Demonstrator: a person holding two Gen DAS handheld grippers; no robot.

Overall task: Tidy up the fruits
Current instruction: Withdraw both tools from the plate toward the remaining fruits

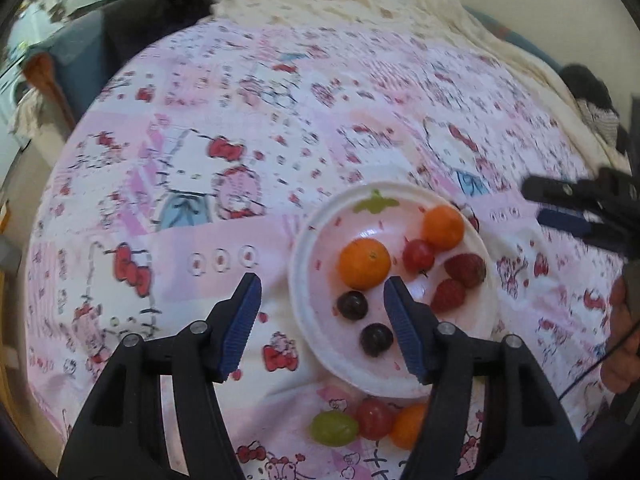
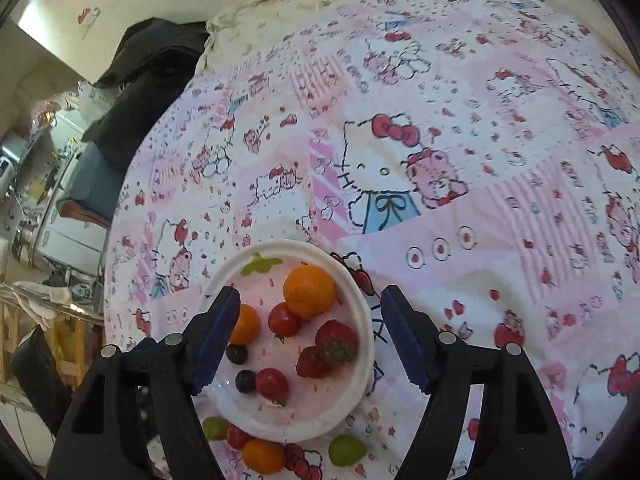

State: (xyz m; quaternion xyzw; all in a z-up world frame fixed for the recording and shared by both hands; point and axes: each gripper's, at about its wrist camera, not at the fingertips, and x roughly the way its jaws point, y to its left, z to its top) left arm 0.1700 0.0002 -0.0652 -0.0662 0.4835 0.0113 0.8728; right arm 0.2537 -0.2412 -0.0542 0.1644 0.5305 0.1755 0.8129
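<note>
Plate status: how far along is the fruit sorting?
Mostly done. The plate already holds two oranges, strawberries, cherry tomatoes and two dark grapes. In hand: nothing; both the left tongs and right tongs are open and empty. Left on the cloth: green grapes, a tomato and a small orange.

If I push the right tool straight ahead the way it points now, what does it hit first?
Probably the fruit in the plate. The right tool is open and empty, and the strawberries and a cherry tomato lie between its fingers in that view. Depth is unclear, so the plate rim could come first.
</note>
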